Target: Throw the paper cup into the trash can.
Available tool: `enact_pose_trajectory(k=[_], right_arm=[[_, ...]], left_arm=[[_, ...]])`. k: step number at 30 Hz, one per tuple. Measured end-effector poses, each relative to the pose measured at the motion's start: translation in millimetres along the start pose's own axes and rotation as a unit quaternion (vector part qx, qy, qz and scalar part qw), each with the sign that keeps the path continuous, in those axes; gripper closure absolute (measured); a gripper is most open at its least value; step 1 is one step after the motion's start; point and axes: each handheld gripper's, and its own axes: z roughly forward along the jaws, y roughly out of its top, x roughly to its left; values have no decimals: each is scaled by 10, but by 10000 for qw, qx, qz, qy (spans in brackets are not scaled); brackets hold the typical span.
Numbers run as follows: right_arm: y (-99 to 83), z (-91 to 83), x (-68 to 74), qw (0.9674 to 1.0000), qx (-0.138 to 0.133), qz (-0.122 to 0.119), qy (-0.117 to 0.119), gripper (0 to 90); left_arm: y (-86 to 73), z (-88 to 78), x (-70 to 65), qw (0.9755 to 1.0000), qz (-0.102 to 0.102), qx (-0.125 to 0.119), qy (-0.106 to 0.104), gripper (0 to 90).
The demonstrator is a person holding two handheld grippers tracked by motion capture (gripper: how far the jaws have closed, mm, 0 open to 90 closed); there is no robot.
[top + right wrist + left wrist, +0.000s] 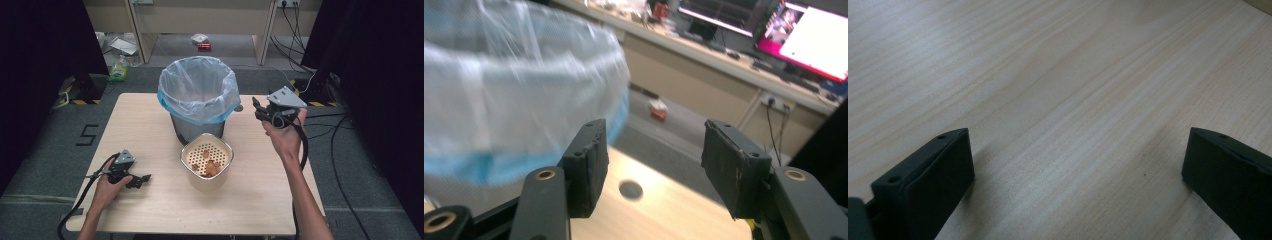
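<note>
1. Lower left of the high view: the left gripper [141, 179] is lying low on the table [150, 125], the hand [107, 186] wrapped round its body, cable trailing off the near edge.
2. In the left gripper view, its jaws are standing wide apart at the bottom corners with bare wood grain between them; it is released and gripping nothing.
3. Centre of the high view, a touch nearer than the middle: the strainer [207, 162] is sitting upright on the table, a cream perforated tub with a few brownish scraps [210, 166] lying in its bottom. Both grippers are well apart from it.
4. Just behind the strainer, and touching or nearly touching it, the bin [198, 92] is standing with its pale blue liner folded over the rim.
5. Right of centre in the high view: the right gripper [256, 107] is hanging in the air beside the bin's right side, grey plate on top, jaws pointing left toward the liner.
6. In the right gripper view, those jaws are parted with nothing between the pads, just table and a round hole [630, 190] beyond. The liner [514, 95] is blurring across the left half.
7. Farthest off, a small red item [203, 46] is lying on the floor.
</note>
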Motion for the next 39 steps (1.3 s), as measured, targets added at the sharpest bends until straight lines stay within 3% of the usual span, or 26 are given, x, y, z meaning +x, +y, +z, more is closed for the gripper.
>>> enact_pose_trajectory(k=[12, 24, 32, 39], right_arm=[[-661, -153, -156, 9981, 581, 183, -41, 423], [-1132, -261, -49, 9947, 918, 421, 215, 387], [-1531, -294, 171, 9885, 1314, 554, 508, 364], [-1841, -307, 357, 9792, 1768, 616, 785, 335]], left_arm=[[1, 0, 2, 10000, 10, -1, 4, 0], [0, 0, 1, 10000, 8, -5, 7, 0], [0, 1, 1, 10000, 10, -6, 7, 0], [0, 0, 2, 10000, 11, 0, 5, 0]])
